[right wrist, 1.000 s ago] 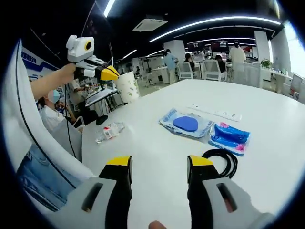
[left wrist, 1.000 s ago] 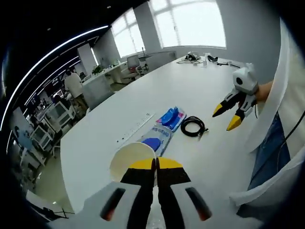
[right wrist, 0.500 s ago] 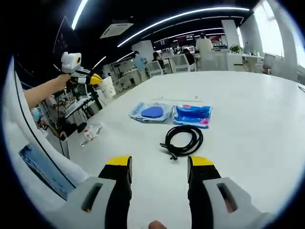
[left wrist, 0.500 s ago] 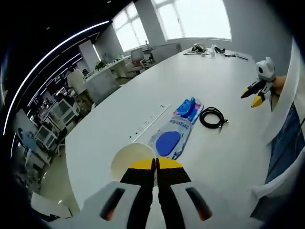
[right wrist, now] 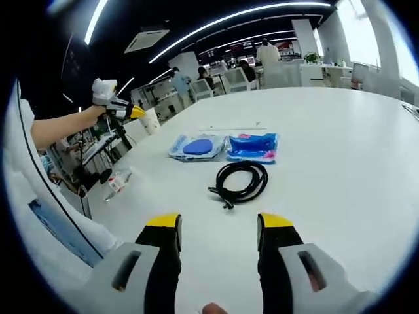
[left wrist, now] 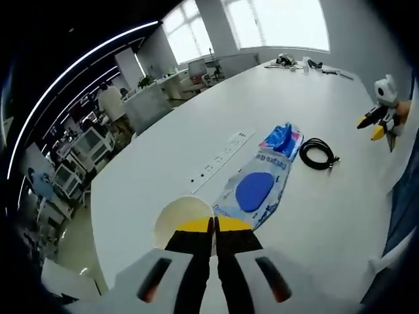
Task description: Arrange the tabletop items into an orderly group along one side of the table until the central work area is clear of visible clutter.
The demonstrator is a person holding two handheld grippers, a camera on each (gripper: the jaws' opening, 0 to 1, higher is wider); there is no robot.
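My left gripper is shut on the rim of a white paper cup, held above the near end of the white table. In the right gripper view that left gripper holds the cup out past the table's left edge. My right gripper is open and holds nothing, hovering short of a coiled black cable. Beyond the cable lie a blue packet and a clear packet with a blue disc, side by side. The right gripper hangs at the table's right edge.
A long white power strip lies beside the two packets. A small clear plastic bottle rests near the table's left edge. Assorted items sit at the table's far end. Desks, chairs and people fill the room behind.
The left gripper and cup have pulled away from the right gripper, which now looks smaller and farther. The cable sits nearer the middle of the right gripper view.
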